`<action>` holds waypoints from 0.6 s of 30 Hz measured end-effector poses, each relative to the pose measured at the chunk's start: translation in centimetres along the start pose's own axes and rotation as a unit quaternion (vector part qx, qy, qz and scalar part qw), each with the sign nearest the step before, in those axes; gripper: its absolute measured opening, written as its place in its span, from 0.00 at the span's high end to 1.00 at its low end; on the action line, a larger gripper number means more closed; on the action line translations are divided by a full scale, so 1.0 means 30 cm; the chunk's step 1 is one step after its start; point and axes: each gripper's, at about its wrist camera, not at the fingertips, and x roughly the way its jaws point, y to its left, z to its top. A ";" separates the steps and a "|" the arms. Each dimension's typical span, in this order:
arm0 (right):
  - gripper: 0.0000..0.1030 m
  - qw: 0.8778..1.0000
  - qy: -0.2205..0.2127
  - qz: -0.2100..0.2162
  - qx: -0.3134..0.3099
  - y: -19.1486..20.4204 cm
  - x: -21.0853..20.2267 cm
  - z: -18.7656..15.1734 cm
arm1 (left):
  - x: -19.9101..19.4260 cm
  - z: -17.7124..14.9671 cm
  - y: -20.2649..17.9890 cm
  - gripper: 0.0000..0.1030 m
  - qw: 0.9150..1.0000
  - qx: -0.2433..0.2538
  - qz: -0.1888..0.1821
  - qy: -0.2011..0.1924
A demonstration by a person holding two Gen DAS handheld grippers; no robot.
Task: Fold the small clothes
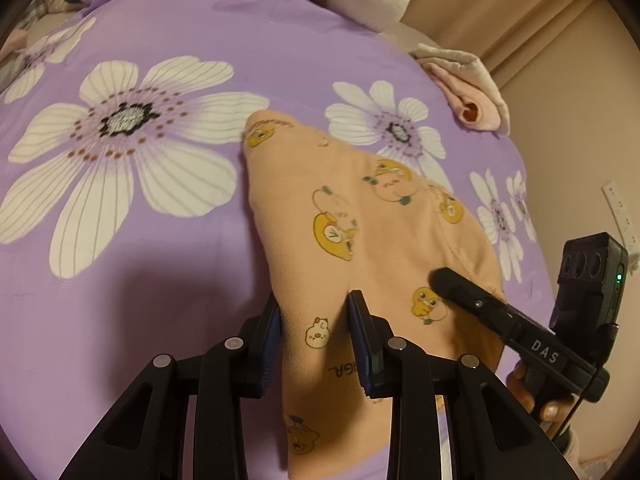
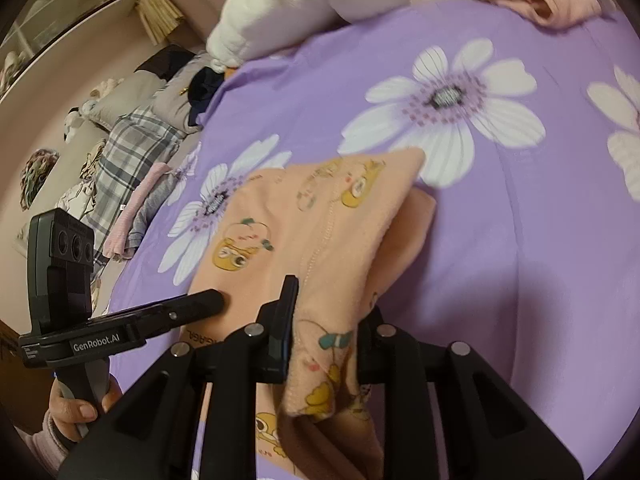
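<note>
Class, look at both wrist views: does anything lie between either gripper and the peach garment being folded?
Nothing visible does. The peach garment already sits between the pads of the left gripper, and a bunched fold of it fills the right gripper. The purple sheet lies beneath.

From my left wrist view the peach garment [image 1: 360,240] runs off the bottom edge, and its printed lettering near the fingers [image 1: 362,340] is too cut off for me to read. In my right wrist view a bunched fold hides the right finger's pad, and the clothes heaped beside the bed [image 2: 560,260] are too small to name.
</note>
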 end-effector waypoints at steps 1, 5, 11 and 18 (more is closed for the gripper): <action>0.74 1.000 0.004 -0.003 0.006 -0.010 0.002 -0.005 | 0.001 -0.002 0.006 0.70 1.000 -0.002 0.001 0.002; 0.65 0.999 0.010 -0.028 0.020 -0.045 -0.003 -0.029 | -0.009 -0.018 0.023 0.70 1.000 -0.010 0.005 0.001; 0.52 0.995 -0.023 -0.100 0.000 -0.043 -0.087 -0.026 | -0.060 -0.026 -0.023 0.69 0.999 0.016 0.048 -0.018; 0.64 0.990 -0.078 -0.094 -0.066 0.038 -0.172 -0.026 | -0.107 -0.042 -0.123 0.69 0.993 0.084 0.059 -0.058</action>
